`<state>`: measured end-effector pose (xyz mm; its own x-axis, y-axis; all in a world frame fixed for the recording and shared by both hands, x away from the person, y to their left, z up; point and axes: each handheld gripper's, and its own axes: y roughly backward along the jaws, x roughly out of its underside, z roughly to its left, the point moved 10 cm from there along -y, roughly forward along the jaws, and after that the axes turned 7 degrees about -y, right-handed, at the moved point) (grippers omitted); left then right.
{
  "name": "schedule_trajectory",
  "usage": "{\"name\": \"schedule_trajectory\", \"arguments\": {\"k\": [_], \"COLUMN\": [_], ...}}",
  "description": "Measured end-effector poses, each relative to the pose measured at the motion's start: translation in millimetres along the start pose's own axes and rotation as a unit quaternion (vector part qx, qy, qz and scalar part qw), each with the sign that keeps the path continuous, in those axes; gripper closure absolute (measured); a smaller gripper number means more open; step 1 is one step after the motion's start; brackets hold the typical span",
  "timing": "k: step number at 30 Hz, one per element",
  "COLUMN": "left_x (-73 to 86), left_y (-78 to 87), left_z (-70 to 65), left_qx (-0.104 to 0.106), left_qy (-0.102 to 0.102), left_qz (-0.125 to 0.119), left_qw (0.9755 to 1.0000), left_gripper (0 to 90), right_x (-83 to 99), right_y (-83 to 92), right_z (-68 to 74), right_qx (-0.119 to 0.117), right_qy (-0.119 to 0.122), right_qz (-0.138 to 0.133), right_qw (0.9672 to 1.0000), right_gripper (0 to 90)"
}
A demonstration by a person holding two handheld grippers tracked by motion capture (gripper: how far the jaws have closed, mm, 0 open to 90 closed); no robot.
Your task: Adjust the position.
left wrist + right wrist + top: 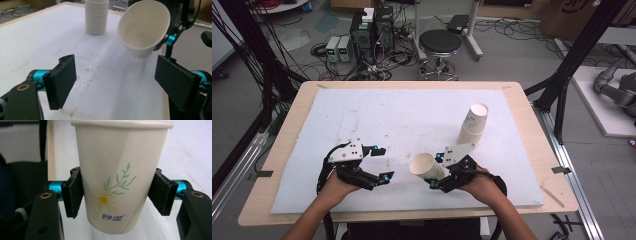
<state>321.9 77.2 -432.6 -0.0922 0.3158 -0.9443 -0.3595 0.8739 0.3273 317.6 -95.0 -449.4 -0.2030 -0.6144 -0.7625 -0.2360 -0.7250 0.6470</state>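
A white paper cup [120, 177] printed with a daisy sits between the pads of my right gripper [117, 195], which press on both its sides. In the high view that cup [426, 167] lies tilted, mouth toward the left, in the right gripper [437, 171] near the mat's front edge. A stack of paper cups [473, 125] stands upright behind it, to the right. My left gripper [383, 163] hovers open to the left of the held cup, nothing between its pads. Its own view shows the cup's open mouth [142, 30] ahead and the stack [97, 17] farther off.
A white foam mat [377, 115] covers the wooden table [287, 150]. Beyond the far edge are a black stool [440, 45], computer boxes [371, 30] and loose cables on the floor. Black frame posts [577, 50] rise at the right.
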Motion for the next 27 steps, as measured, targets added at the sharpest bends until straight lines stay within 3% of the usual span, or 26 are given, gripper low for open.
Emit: {"name": "schedule_trajectory", "arguments": {"k": [1, 7, 11, 12, 14, 15, 17, 19, 27], "left_x": [1.8, 10.9, 16.0, 17.2, 18.5, 18.6, 18.6, 18.8, 21.8], "left_y": [0.6, 4.3, 4.9, 5.0, 5.1, 5.2, 5.8, 6.8, 15.3], "left_z": [1.4, 9.7, 12.9, 13.5, 14.5, 15.1, 15.8, 15.7, 19.9], "left_qx": [-0.007, -0.038, -0.048, -0.05, -0.053, -0.053, -0.057, -0.057, -0.072], "left_qy": [0.003, 0.02, 0.025, 0.025, 0.026, 0.027, 0.026, 0.028, 0.033], "left_qz": [-0.006, -0.03, -0.044, -0.045, -0.048, -0.05, -0.055, -0.061, -0.071], "left_qw": [1.0, 0.9986, 0.9976, 0.9974, 0.9971, 0.997, 0.9965, 0.9961, 0.9943], "left_gripper": [17.4, 17.3, 17.9, 17.9, 17.9, 17.9, 17.9, 18.9, 18.5], "right_x": [2.8, 11.0, 16.8, 18.4, 19.0, 20.2, 20.6, 21.4, 21.6], "right_y": [3.9, 11.8, 18.3, 21.8, 23.2, 26.7, 27.8, 31.0, 34.2], "right_z": [-1.9, -6.7, -10.3, -11.6, -12.8, -14.4, -14.8, -16.7, -19.3], "right_qx": [0.004, 0.018, 0.029, 0.033, 0.036, 0.041, 0.042, 0.047, 0.055], "right_qy": [-0.013, -0.043, -0.061, -0.069, -0.071, -0.077, -0.08, -0.086, -0.089], "right_qz": [-0.021, -0.065, -0.102, -0.121, -0.127, -0.143, -0.147, -0.162, -0.176], "right_qw": [0.9997, 0.9968, 0.9925, 0.9897, 0.9887, 0.9859, 0.985, 0.982, 0.9788], "right_gripper": [34.9, 34.9, 34.9, 34.8, 34.8, 34.8, 34.8, 34.8, 34.8]}}
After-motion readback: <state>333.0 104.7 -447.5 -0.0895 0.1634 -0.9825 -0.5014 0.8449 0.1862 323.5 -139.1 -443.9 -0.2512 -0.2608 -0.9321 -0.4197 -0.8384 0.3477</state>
